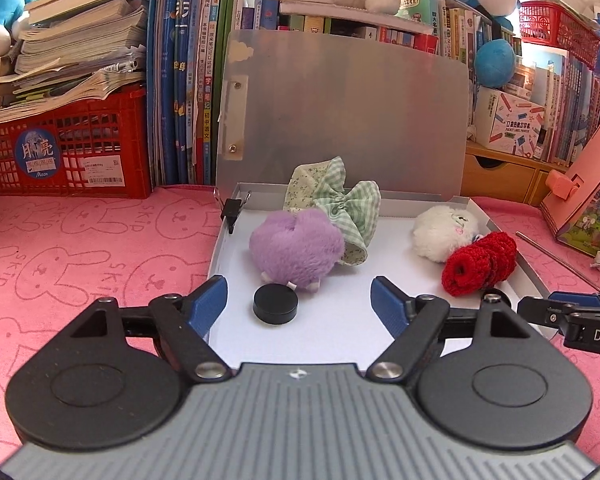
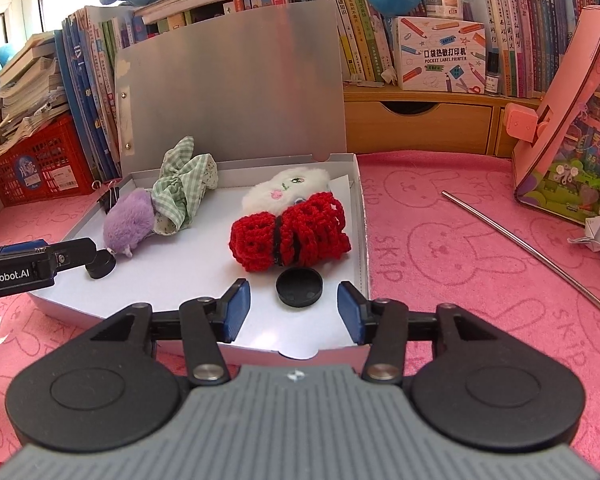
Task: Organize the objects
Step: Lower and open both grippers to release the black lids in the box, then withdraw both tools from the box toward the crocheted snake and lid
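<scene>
You are working over a pink terry cloth point(image 2: 440, 240) printed with rabbit outlines. On it sits a shallow white cardboard box point(image 1: 228, 236), its stiff grey lid point(image 1: 340, 120) standing upright at twelve o'clock.

Inside the box, at eleven o'clock in your left view, a fluffy lilac plush point(image 1: 296, 250) lies touching a gathered green-gingham fabric piece point(image 1: 340, 204). At one o'clock a white fuzzy plush point(image 1: 440, 232) rests against a chunky red crochet bundle point(image 2: 288, 236), cinched round its middle by a black band.

Two small matte black round discs lie on the box floor. One disc point(image 1: 275, 303) sits between the blue pads of your left gripper point(image 1: 298, 306); the other disc point(image 2: 299, 286) sits between those of your right gripper point(image 2: 292, 310).

Both jaws stand partly open and grip nothing; the pads are clear of the discs.

A black binder clip point(image 1: 232, 210) clings to the box's left wall.
</scene>
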